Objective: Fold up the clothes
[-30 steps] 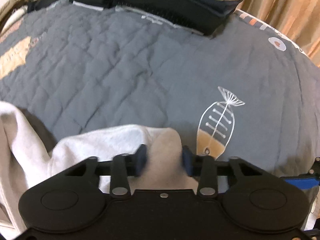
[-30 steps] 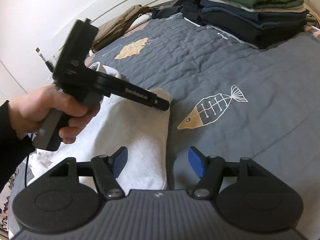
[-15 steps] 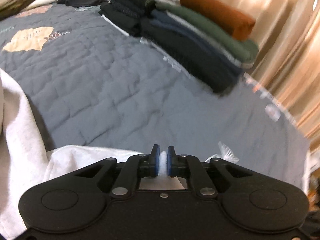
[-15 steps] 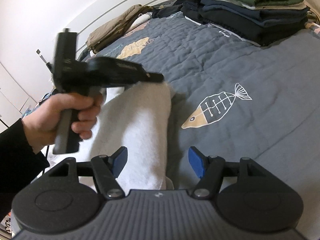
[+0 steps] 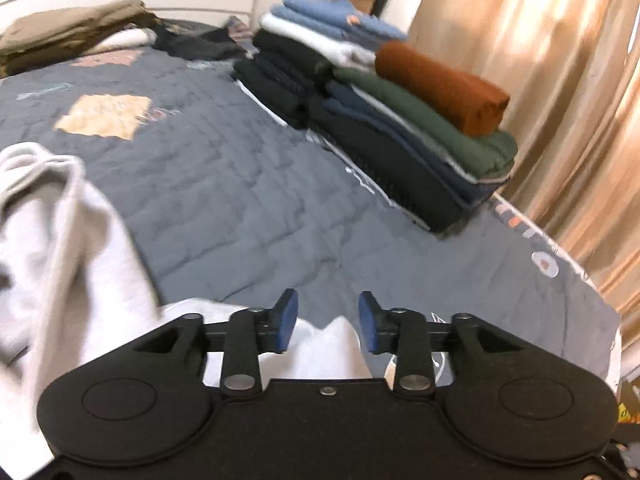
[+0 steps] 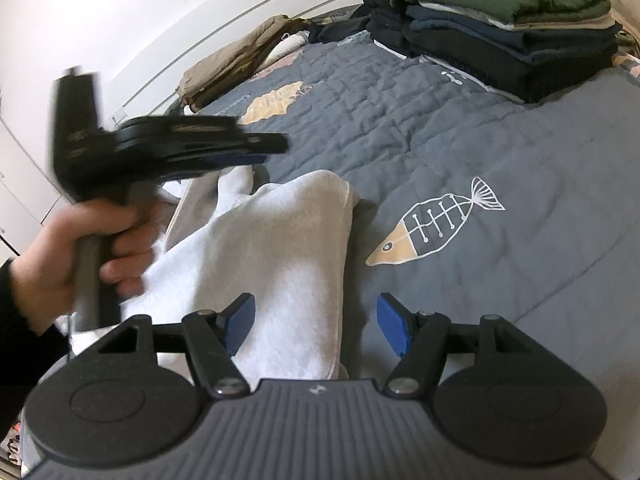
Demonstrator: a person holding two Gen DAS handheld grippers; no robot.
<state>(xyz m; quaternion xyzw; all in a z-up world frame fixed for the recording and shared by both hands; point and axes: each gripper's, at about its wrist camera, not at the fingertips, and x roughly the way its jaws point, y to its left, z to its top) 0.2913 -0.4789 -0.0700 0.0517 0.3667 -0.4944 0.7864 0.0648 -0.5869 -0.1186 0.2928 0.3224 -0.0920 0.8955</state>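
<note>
Grey quilted bed (image 6: 460, 128) is carrying a white garment (image 6: 280, 264), part-folded. Both grippers, left (image 5: 327, 322) and right (image 6: 316, 322), are being held wide apart, empty. Edges are best being aligned toward 12 o'clock before pinching.

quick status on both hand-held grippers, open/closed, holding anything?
Left hand-held gripper: open, holding nothing; light grey fleece garment lies below it.
Right hand-held gripper: open, holding nothing, above the same garment.
</note>
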